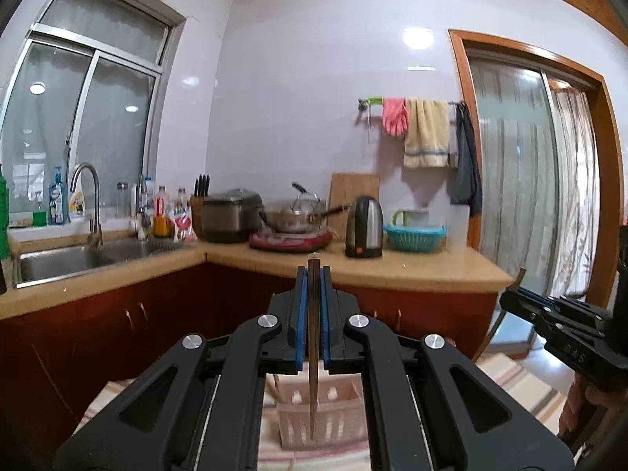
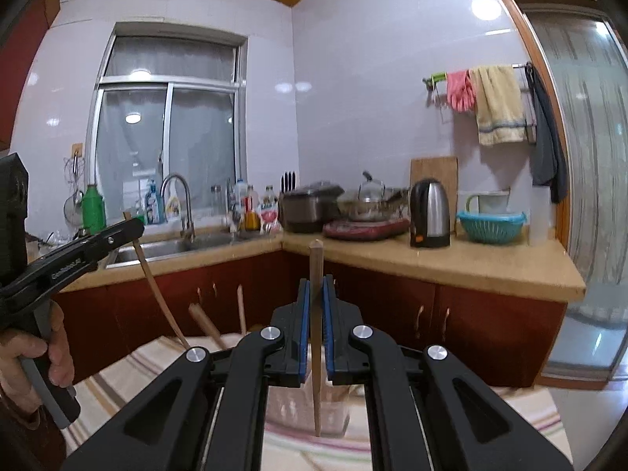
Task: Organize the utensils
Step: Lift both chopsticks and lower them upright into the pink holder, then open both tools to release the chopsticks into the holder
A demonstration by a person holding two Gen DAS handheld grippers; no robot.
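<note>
My left gripper (image 1: 313,274) is shut on a dark wooden chopstick (image 1: 313,353) held upright, its tip hanging over a pink slotted utensil basket (image 1: 322,416) on the striped cloth below. My right gripper (image 2: 316,282) is shut on a lighter wooden chopstick (image 2: 316,353), also upright, its tip over a clear holder (image 2: 306,412). The left gripper (image 2: 125,231) shows at the left of the right wrist view with its chopstick (image 2: 157,290). The right gripper (image 1: 510,298) shows at the right of the left wrist view. More wooden utensils (image 2: 208,325) stand up behind the right gripper's body.
A striped cloth (image 2: 129,376) covers the table below. Behind is an L-shaped counter (image 1: 412,267) with a sink (image 1: 62,263), kettle (image 1: 365,227), pan, rice cooker and a teal basket (image 1: 414,235). A sliding glass door (image 1: 530,180) is at the right.
</note>
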